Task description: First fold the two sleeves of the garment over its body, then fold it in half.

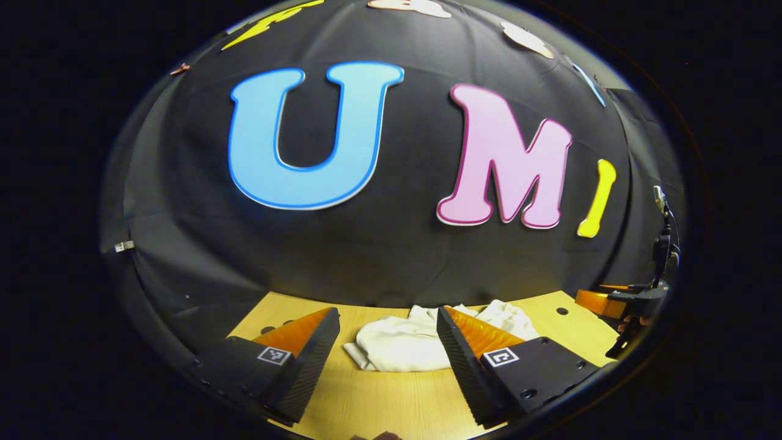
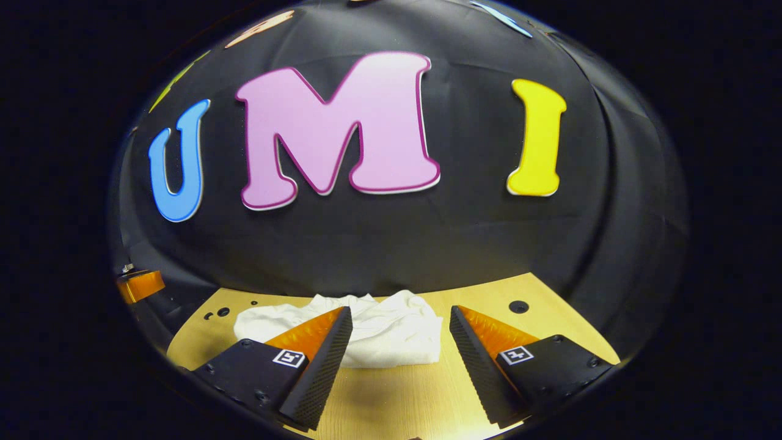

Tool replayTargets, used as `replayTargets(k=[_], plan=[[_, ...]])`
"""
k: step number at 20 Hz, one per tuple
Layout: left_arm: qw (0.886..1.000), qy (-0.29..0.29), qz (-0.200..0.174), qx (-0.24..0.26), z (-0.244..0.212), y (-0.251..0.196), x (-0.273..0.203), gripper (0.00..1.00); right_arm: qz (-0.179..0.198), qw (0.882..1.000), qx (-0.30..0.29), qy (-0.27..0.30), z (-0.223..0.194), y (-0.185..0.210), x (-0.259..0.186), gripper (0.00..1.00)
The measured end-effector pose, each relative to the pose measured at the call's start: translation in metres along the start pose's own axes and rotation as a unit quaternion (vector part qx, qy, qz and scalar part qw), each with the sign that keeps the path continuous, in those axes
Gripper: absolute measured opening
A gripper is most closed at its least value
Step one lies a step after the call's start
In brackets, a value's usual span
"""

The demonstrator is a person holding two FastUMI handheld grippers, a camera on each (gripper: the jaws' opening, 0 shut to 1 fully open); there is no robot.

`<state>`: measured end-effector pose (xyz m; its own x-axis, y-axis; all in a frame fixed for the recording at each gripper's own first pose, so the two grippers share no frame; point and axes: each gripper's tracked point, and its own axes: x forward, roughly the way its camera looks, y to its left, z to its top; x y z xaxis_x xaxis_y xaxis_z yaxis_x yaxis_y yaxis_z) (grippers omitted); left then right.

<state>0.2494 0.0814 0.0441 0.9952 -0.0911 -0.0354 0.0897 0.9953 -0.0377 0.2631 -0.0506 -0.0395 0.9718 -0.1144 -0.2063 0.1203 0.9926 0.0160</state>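
A white garment (image 1: 406, 343) lies in a crumpled heap on the wooden table (image 1: 391, 403), near the back wall. In the left gripper view my left gripper (image 1: 386, 327) hangs open in front of it, fingers apart, nothing between them; the right finger covers part of the cloth. The right gripper view shows the same heap (image 2: 391, 333) straight ahead, and my right gripper (image 2: 400, 324) is open and short of it, its left finger overlapping the cloth's left side. At the far right of the left gripper view the other gripper (image 1: 617, 302) shows partly.
The black booth wall rises right behind the table's back edge. Small round holes (image 2: 518, 306) dot the tabletop. A part of the other gripper (image 2: 139, 284) sits at the left edge of the right gripper view. Bare wood (image 2: 403, 397) stretches between the garment and my fingers.
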Motion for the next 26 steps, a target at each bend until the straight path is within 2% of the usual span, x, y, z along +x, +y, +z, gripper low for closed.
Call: replayTargets(k=[2,7,11,15,19,21,24,26], plan=[[1.000,0.003,-0.027,0.006,-0.003,-0.009,-0.034,0.97,0.000,1.000,-0.003,-0.008,0.010,0.003,-0.033,0.98],[0.998,-0.018,-0.046,0.034,0.004,-0.023,-0.112,0.97,-0.005,0.999,-0.011,-0.046,0.033,0.002,-0.121,0.98],[0.997,-0.039,-0.064,0.036,0.011,-0.041,-0.167,0.97,-0.003,0.998,-0.006,-0.057,0.027,0.006,-0.187,0.98],[0.996,-0.061,-0.064,0.015,0.009,-0.051,-0.214,0.97,0.008,0.998,-0.035,-0.053,0.006,0.012,-0.241,0.98],[0.997,-0.068,-0.046,-0.007,-0.008,-0.039,-0.245,0.97,0.009,0.998,-0.009,-0.065,-0.002,0.014,-0.285,0.98],[0.994,-0.104,-0.036,-0.017,-0.006,-0.031,-0.258,0.97,0.009,0.998,-0.003,-0.065,-0.010,0.014,-0.294,0.98],[0.995,-0.095,-0.026,-0.029,-0.032,-0.023,-0.276,0.97,0.001,0.999,-0.015,-0.046,-0.030,0.007,-0.308,0.98],[0.996,-0.082,-0.019,-0.019,-0.045,-0.018,-0.283,0.97,-0.006,0.999,-0.008,-0.043,-0.034,0.002,-0.320,0.98]])
